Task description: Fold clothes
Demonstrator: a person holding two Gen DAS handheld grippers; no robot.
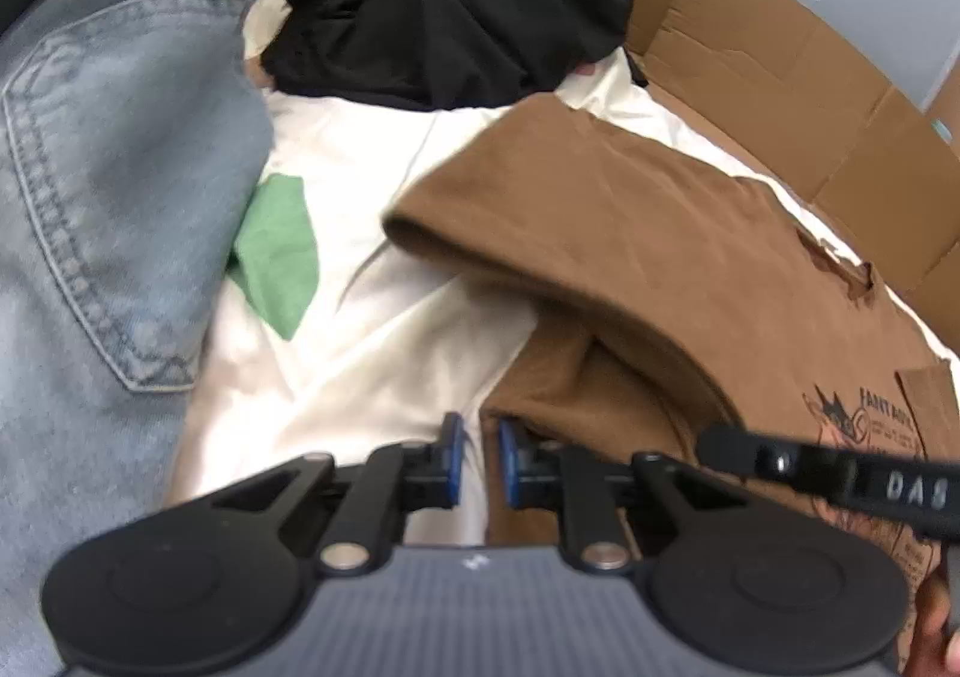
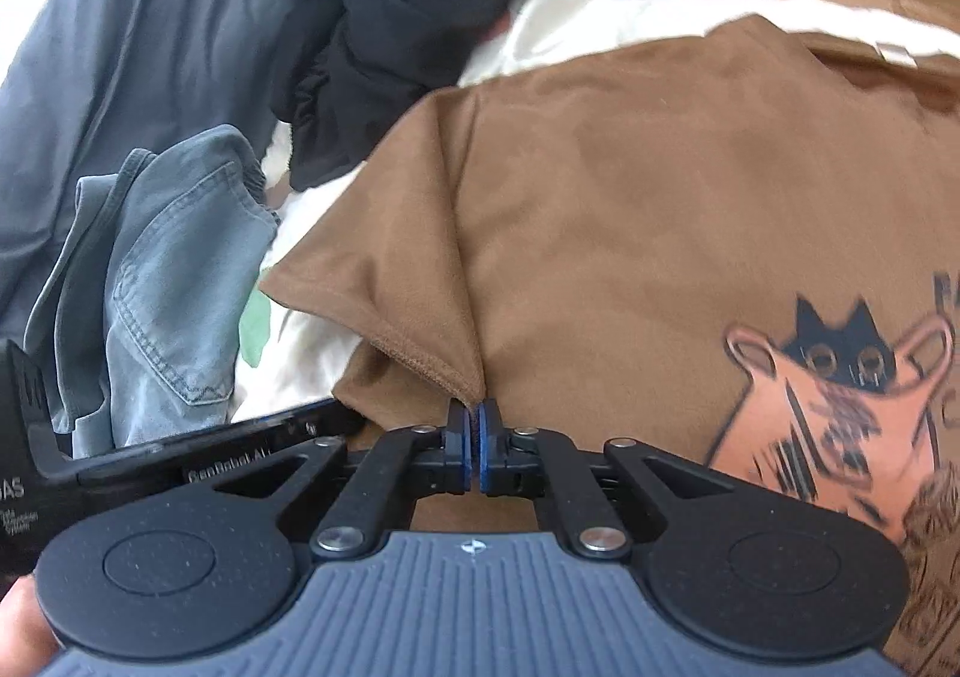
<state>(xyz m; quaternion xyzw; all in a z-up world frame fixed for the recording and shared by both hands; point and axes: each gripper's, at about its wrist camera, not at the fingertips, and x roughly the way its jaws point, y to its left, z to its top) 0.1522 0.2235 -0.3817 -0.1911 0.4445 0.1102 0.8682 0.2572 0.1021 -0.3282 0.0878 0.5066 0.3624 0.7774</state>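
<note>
We have the brown T-shirt (image 2: 630,185) spread on the white sheet (image 1: 360,353), its sleeve doubled over the body; it looks light, soft and limp, best pinched at a hem or seam. Our right gripper (image 2: 474,437) is clamped on the sleeve's hemmed corner, low over the shirt. Our left gripper (image 1: 477,461) hovers at the shirt's edge, fingers slightly apart and empty, jeans (image 1: 108,197) beyond it.

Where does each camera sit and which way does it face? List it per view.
Left wrist: on the left hand-held gripper, looking along its slightly parted fingers at the brown T-shirt on the white sheet; a bit of hand shows.
Right wrist: on the right hand-held gripper, which pinches the brown T-shirt's sleeve hem; a fingertip shows.
Shared: T-shirt, jeans, black garment.
</note>
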